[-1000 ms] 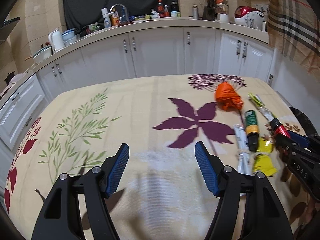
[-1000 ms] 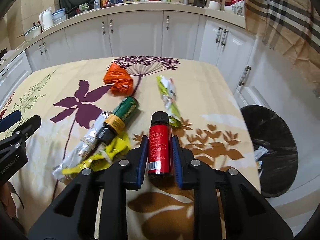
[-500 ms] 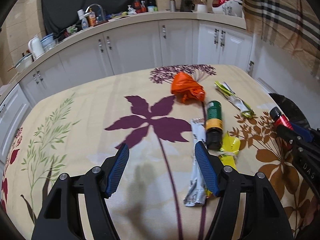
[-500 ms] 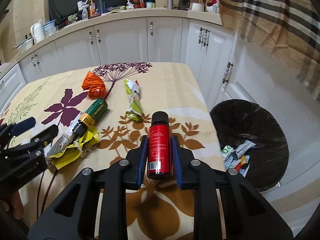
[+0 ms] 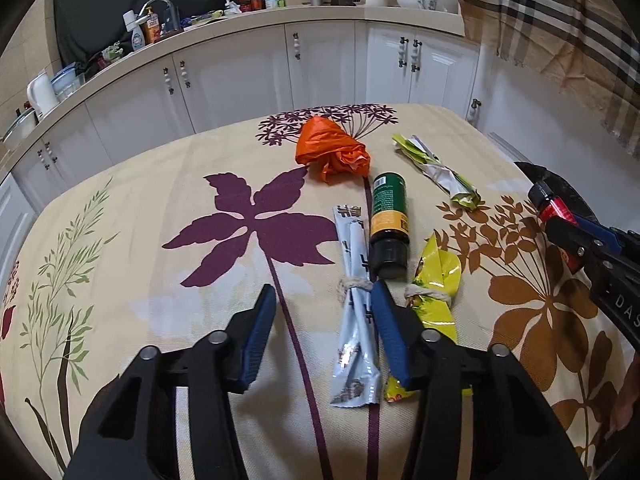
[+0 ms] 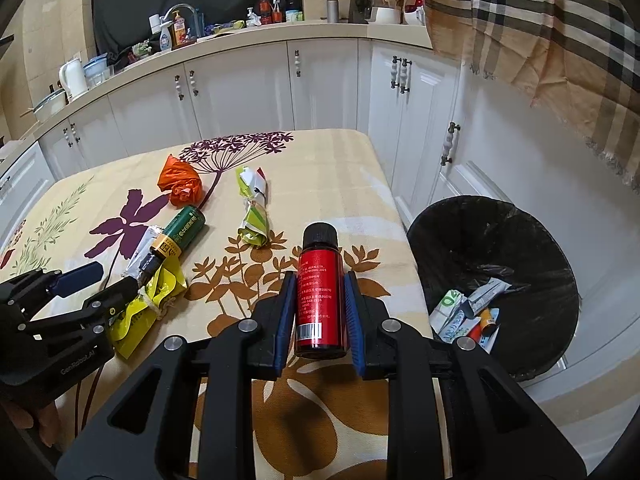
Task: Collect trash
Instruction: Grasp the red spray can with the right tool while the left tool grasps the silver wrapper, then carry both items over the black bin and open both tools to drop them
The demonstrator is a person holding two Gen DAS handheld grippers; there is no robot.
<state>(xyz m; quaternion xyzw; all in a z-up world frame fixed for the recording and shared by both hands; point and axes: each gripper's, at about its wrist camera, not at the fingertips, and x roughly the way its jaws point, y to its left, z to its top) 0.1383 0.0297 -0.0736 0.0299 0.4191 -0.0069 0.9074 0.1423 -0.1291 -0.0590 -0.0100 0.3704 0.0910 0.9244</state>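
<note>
Left gripper (image 5: 324, 316) jaws closing around the silver wrapper (image 5: 356, 312) left of the green bottle (image 5: 389, 216), not yet pinching; right gripper (image 6: 319, 304) clenched on red bottle (image 6: 320, 280), now nearer the bin (image 6: 492, 276), ready for dropping.

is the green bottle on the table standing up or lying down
Lying down. The green bottle rests on its side on the tablecloth, black cap toward the left gripper.

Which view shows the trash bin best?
The right wrist view: the bin shows nearly whole beside the table, with its black liner and wrappers inside. The left wrist view catches only a dark sliver of its rim behind the right gripper.
</note>
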